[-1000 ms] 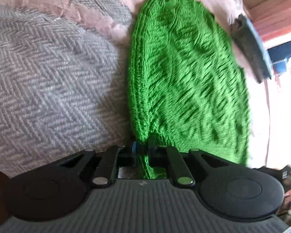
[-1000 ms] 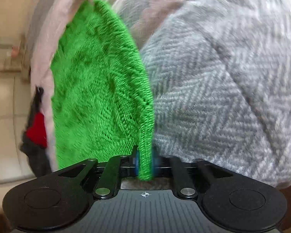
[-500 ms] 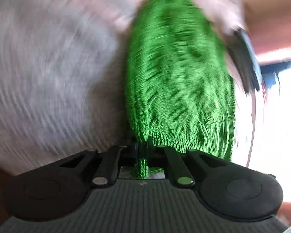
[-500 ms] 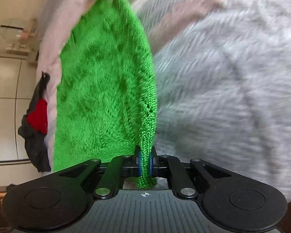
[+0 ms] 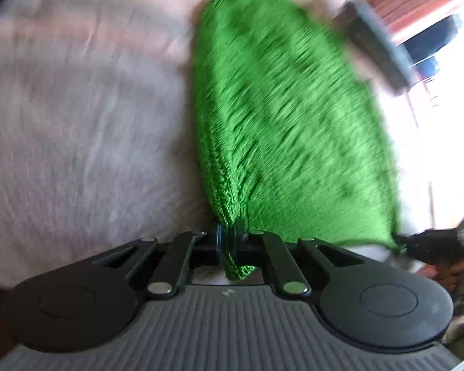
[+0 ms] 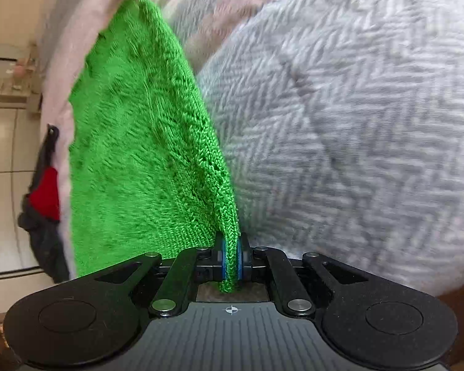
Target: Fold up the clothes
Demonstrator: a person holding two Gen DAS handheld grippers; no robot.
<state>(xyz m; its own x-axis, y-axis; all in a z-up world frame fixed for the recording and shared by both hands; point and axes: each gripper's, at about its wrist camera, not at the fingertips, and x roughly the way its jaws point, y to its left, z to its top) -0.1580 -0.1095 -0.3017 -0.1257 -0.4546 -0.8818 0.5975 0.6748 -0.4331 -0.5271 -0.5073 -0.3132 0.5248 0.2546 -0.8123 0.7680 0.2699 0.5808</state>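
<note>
A bright green knitted garment (image 5: 281, 123) hangs stretched out ahead of both grippers, above a grey herringbone blanket (image 5: 77, 130). My left gripper (image 5: 230, 238) is shut on one corner of its near edge, with a bit of knit poking out behind the fingers. In the right wrist view the same green knitted garment (image 6: 139, 160) fills the left half, and my right gripper (image 6: 230, 256) is shut on another corner, its blue pads pinching the knit. The left wrist view is blurred by motion.
The grey herringbone blanket (image 6: 355, 123) lies over pale pink bedding (image 6: 62, 49). A dark garment with a red patch (image 6: 45, 198) hangs off the bed's left edge above a tiled floor (image 6: 3, 160). A dark flat object (image 5: 377, 49) sits at the far right.
Both grippers keep their hold on the green garment while it swings; the left view has rotated and blurred, and the garment now leans more to the right there.
</note>
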